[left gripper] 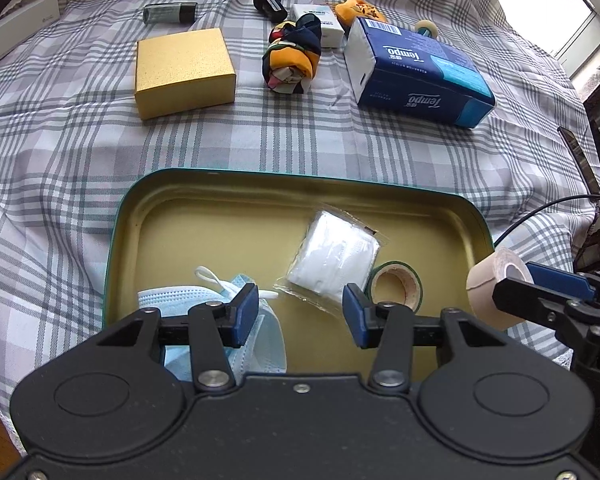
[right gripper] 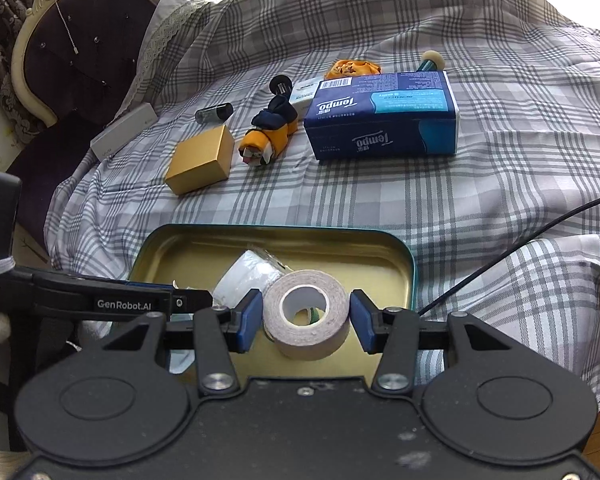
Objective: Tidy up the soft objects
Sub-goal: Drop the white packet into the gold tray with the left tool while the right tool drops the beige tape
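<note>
At lower centre the right gripper fingers clamp the tape roll above the tin; tilted, it may slip. The left gripper fingers stand half open, empty.

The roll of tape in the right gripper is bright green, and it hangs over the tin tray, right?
Not green. The roll of tape in the right gripper is pale beige, as the right wrist view shows. It does hang over the tin tray.

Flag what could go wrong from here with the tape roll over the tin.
1. The beige tape roll in the right gripper could roll when released into the tin.
2. It may land on the green tape roll or packaged mask.
3. The open left gripper crowds the drop and could snag the blue mask.
</note>
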Demonstrator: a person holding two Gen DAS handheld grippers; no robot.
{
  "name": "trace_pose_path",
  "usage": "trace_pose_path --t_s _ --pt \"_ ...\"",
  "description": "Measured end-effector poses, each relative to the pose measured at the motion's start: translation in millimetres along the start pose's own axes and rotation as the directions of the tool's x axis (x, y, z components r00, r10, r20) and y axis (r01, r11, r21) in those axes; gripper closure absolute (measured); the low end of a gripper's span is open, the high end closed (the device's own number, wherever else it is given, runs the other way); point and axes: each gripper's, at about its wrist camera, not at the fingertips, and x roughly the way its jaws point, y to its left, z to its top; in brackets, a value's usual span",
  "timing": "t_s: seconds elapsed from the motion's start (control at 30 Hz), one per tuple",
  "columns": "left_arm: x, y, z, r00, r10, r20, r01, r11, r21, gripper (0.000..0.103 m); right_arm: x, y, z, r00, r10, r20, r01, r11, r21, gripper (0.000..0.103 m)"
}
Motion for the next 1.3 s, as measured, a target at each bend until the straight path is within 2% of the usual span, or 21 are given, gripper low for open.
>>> trace_pose_path --t_s 0.3,0.4,0.7,1.3 --pt "0.1 -0.3 -0.7 0.999 0.036 0.005 -0.036 0.999 0.007 0.056 3.6 4.1 -1.0 0.998 0.031 -0.052 -0.032 0.999 -0.016 0.054" --pt "0.2 -1.1 -1.0 0.999 0.05 0.007 -0.05 0.999 0.011 0.056 5.1 5.8 -0.5 0.997 0.031 -0.066 -0.033 0.999 -0.023 0.05" --pt "-1.2 -1.3 -2.2 0.997 0.08 0.013 -0.08 0.997 0.021 0.056 5.9 6.7 1.6 0.997 0.033 -0.064 -0.036 0.999 -0.032 0.049" --pt "0.1 -5.0 -3.3 0.997 0.082 -0.007 -0.081 0.995 0.062 0.056 12.0 6.6 4.6 0.997 0.017 -0.07 -0.018 1.0 -0.015 0.048"
